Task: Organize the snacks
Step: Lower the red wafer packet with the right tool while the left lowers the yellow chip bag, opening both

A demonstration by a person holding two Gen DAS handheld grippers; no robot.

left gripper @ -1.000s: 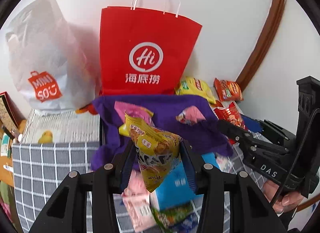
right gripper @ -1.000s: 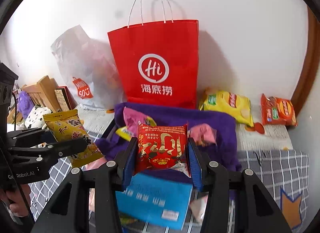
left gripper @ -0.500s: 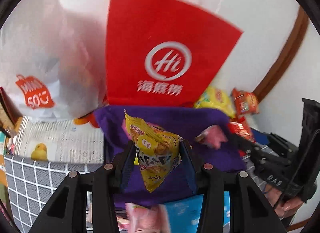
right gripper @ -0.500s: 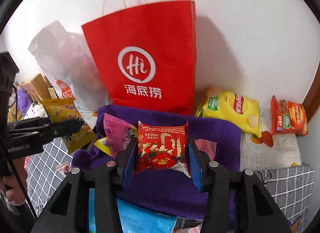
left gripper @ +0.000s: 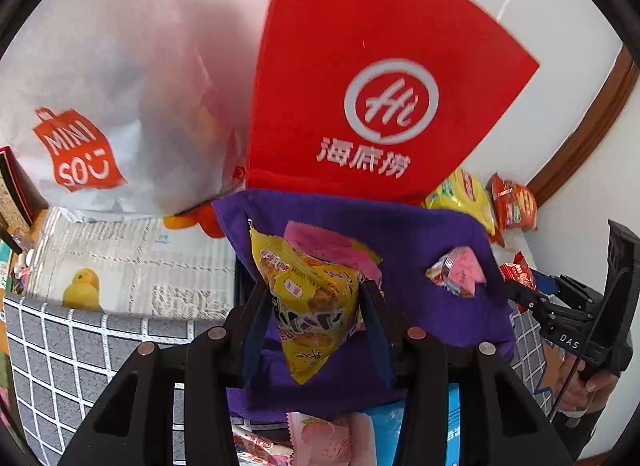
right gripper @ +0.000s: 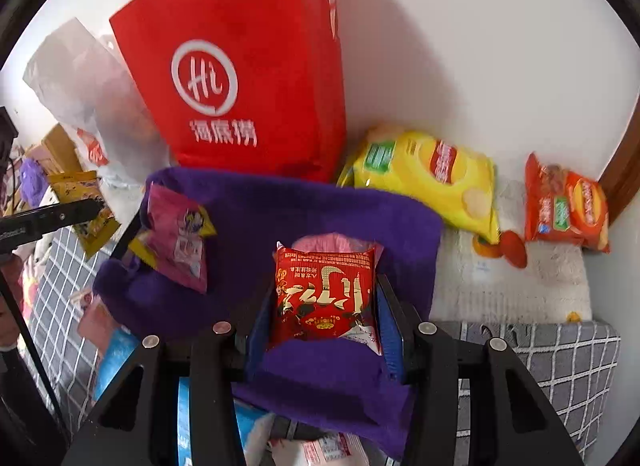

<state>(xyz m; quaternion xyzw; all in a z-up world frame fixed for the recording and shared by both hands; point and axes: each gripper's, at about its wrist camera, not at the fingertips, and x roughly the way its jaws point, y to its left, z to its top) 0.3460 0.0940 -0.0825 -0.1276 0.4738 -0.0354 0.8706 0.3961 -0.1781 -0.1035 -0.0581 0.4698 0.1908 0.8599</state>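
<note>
Two packets in hand, both over the purple bin (right gripper: 280, 209). Left gripper (left gripper: 316, 306) is clamped on the yellow packet (left gripper: 308, 298); right gripper (right gripper: 324, 298) is clamped on the red packet (right gripper: 326, 294), jaws narrow on each. Bin already has a pink packet (right gripper: 176, 234) at left and a small pink one (left gripper: 460, 270) at right.

My read: drop step. Get each packet fully inside the soft rim before opening, and release low so they don't bounce out. Aim for bare fabric between the pink ones.

Clearance: red bag (right gripper: 248, 77) stands just behind the bin, white bag (left gripper: 100, 105) beside it, wall close, so don't overshoot. Grippers sit side by side; keep them apart. Chip bag (right gripper: 432, 177) lies outside, right of the bin.
</note>
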